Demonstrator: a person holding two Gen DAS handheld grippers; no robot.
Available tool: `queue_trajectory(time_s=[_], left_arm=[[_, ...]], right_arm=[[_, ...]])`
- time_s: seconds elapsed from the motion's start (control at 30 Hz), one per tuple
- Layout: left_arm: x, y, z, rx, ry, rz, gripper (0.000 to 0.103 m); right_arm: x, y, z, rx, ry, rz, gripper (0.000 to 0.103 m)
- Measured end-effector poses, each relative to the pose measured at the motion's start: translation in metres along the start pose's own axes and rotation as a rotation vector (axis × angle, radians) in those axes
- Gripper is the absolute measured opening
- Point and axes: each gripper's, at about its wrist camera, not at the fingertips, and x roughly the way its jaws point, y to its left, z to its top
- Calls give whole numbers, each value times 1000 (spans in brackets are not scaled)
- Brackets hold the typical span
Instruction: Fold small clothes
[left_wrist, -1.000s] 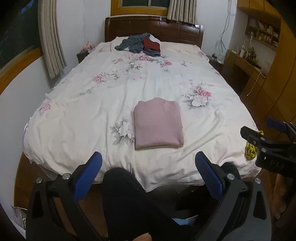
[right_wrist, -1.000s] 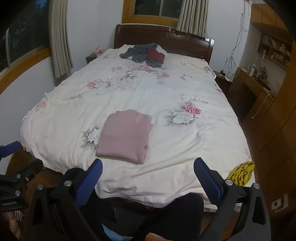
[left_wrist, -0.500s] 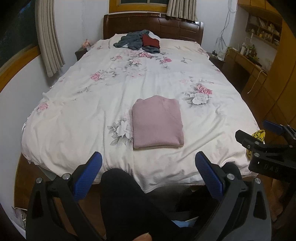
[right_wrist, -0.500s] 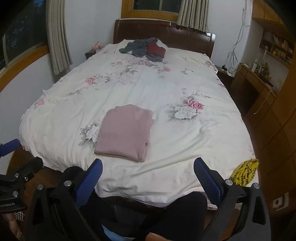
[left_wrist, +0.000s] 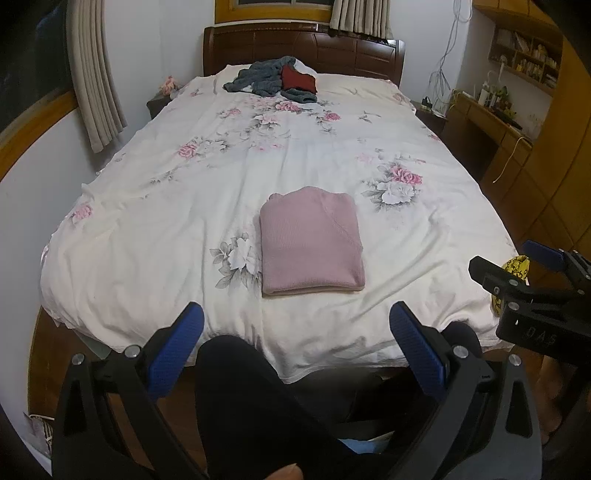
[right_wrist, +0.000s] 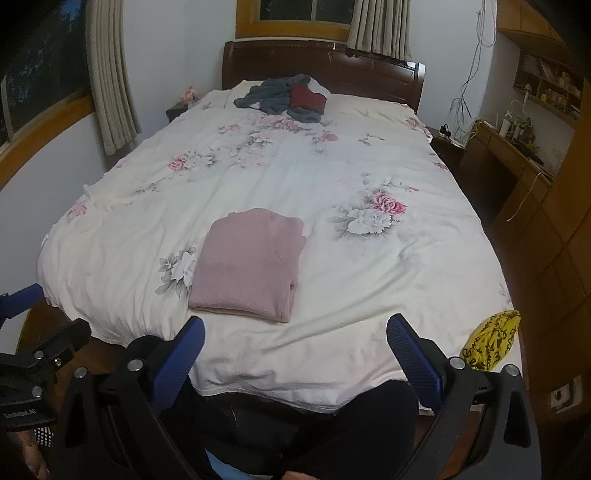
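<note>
Sweater (left_wrist: 312, 240) lies folded near the bed's (left_wrist: 147, 236) foot edge; left gripper (left_wrist: 295, 334) and right gripper (right_wrist: 295, 338) hang back, jaws apart, empty.

Shelf items (right_wrist: 546, 88) too small to identify — yellow bag (right_wrist: 489, 345) partly hidden.

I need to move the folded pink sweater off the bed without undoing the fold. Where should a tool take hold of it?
Judging by its pose, grip the pink sweater at its near edge, the thick doubled layers facing the foot of the bed, coming straight in from there. Both tools, left and right, are open and hover just off that edge; one at each near corner should keep it flat.
</note>
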Motion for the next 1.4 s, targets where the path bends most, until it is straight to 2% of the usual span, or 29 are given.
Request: queue_trajectory(time_s=[1.4], left_arm=[[12, 1, 1, 3, 16, 7, 100]], right_arm=[[6, 2, 4, 6, -5, 6, 99]])
